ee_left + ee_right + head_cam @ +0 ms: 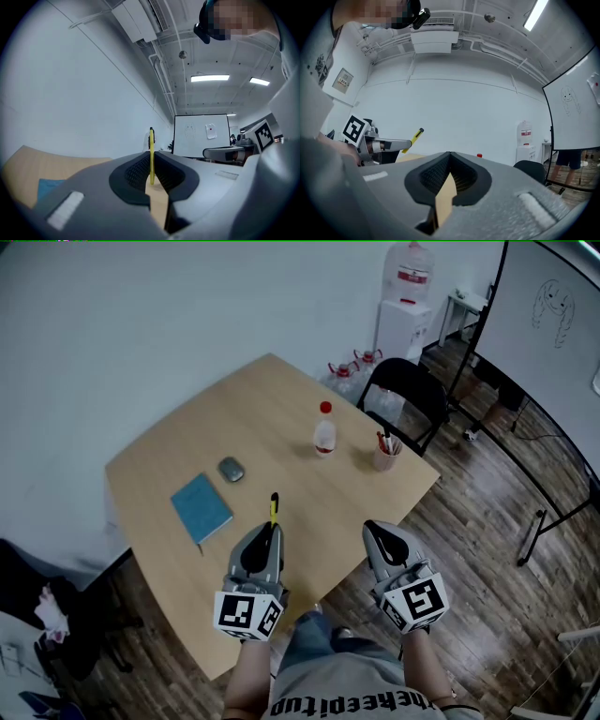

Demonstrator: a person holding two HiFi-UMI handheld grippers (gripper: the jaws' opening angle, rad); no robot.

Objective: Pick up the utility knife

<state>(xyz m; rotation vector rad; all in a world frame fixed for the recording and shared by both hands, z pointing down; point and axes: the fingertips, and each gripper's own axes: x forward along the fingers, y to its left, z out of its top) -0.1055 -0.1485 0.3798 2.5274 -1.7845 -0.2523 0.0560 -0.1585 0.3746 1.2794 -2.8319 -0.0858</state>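
The yellow utility knife [273, 508] is clamped between the pads of my left gripper [269, 532] and held above the near part of the wooden table [169, 465]. It sticks out forward past the fingertips. In the left gripper view the knife [151, 151] stands edge-on as a thin yellow strip between the black pads. My right gripper [379, 530] hovers beside the table's near right edge, shut with nothing in it. From the right gripper view, the left gripper [389, 145] and the knife [415, 137] show at the left, and the right gripper [449, 155] has its tips together.
On the table lie a blue notebook [200, 508] and a small grey object [231, 469]. A red-capped bottle [324, 430] and a cup of pens [385, 456] stand there too. A black chair [409, 395] is at the far corner, with a water dispenser [406, 306] and a whiteboard [553, 334] beyond.
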